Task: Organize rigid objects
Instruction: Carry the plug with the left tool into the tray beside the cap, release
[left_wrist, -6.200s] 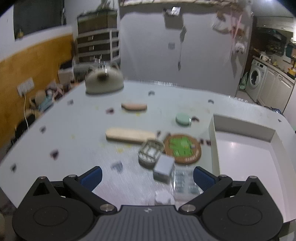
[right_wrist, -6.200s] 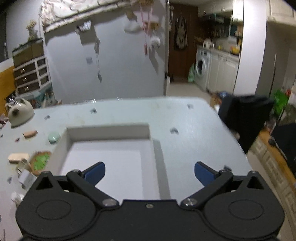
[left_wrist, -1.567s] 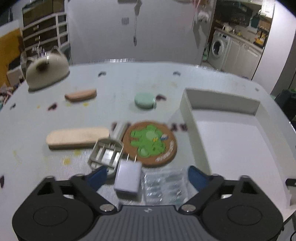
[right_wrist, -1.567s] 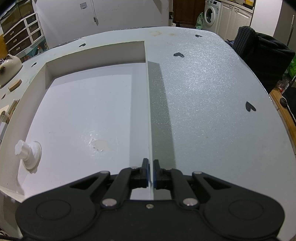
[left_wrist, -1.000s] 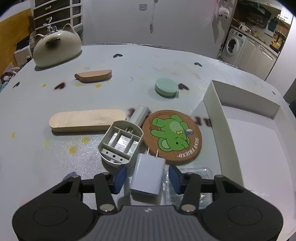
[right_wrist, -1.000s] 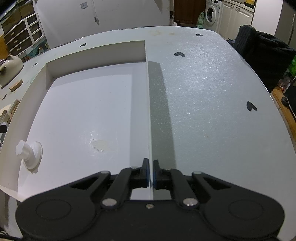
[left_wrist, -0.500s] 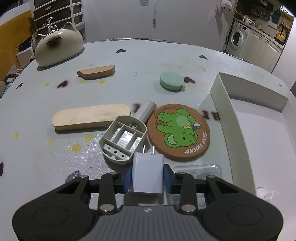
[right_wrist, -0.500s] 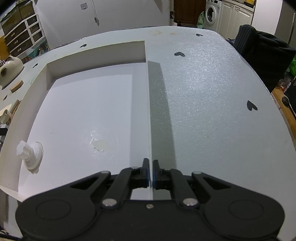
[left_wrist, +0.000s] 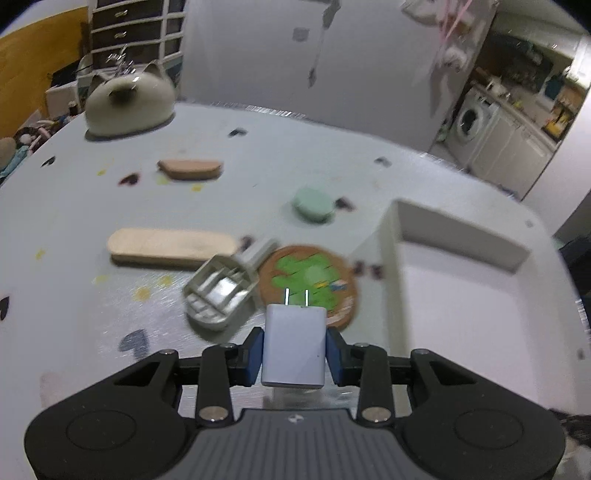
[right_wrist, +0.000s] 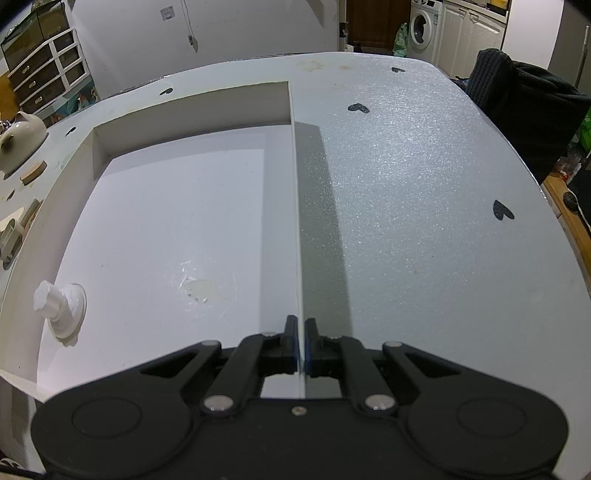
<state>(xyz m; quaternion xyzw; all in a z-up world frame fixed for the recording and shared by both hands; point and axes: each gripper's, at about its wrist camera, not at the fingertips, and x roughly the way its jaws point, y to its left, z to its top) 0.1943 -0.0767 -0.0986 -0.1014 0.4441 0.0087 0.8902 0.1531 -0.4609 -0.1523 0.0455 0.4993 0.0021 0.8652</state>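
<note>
My left gripper (left_wrist: 294, 349) is shut on a white plug charger (left_wrist: 294, 341), prongs pointing forward, and holds it above the table. Below it lie a round cork coaster with a green print (left_wrist: 308, 284), a grey ribbed plastic tray piece (left_wrist: 219, 295), a long wooden block (left_wrist: 171, 245), a short wooden block (left_wrist: 190, 169) and a green round disc (left_wrist: 313, 204). The white box (left_wrist: 454, 280) stands to the right. My right gripper (right_wrist: 300, 341) is shut on the box's right wall (right_wrist: 297, 221). A white suction knob (right_wrist: 61, 308) lies inside the box.
A cat-shaped ceramic pot (left_wrist: 129, 101) stands at the table's far left. A dark chair with black cloth (right_wrist: 524, 107) stands past the table's right edge. Black heart marks (right_wrist: 502, 211) dot the table.
My left gripper closed on the charger and lifted it off the table, and the view pulled back. My right gripper stayed shut on the box wall.
</note>
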